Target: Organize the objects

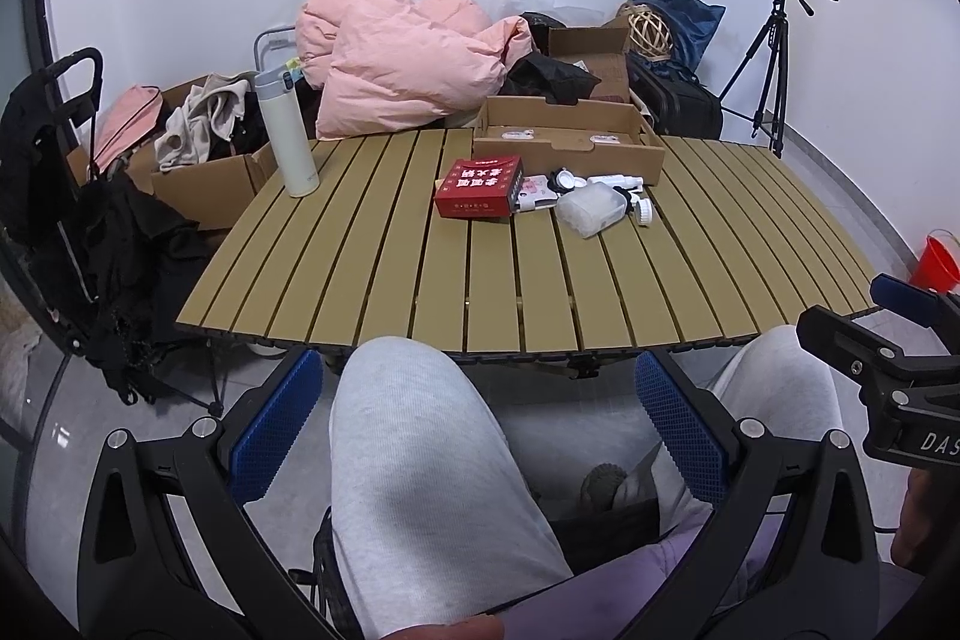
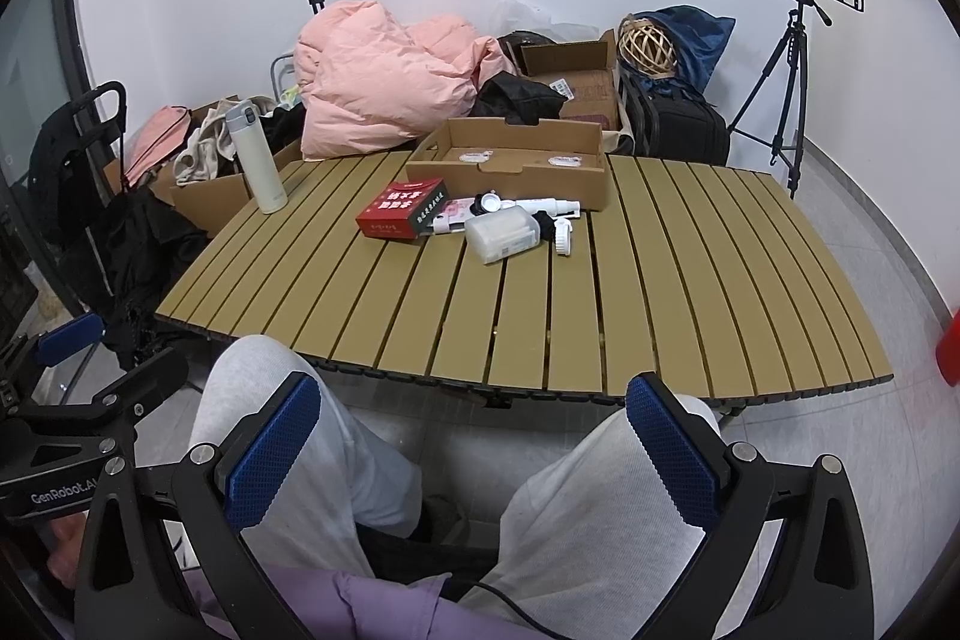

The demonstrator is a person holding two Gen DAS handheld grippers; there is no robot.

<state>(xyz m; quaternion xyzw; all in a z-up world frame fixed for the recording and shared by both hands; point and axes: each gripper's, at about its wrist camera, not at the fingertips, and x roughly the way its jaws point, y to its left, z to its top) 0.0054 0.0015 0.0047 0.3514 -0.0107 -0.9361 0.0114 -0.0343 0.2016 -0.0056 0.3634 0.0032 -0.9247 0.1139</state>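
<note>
On the slatted tan table lie a red box, a translucent white plastic container, a white tube, small white caps and a little round brush. Behind them stands a shallow open cardboard tray. A white thermos stands upright at the table's far left. My left gripper and right gripper are both open and empty, held low over the person's lap, short of the table's near edge.
Behind the table are a pink duvet, cardboard boxes with clothes, a black bag and a tripod. A black cart with dark clothes stands left. A red bucket sits on the floor at right.
</note>
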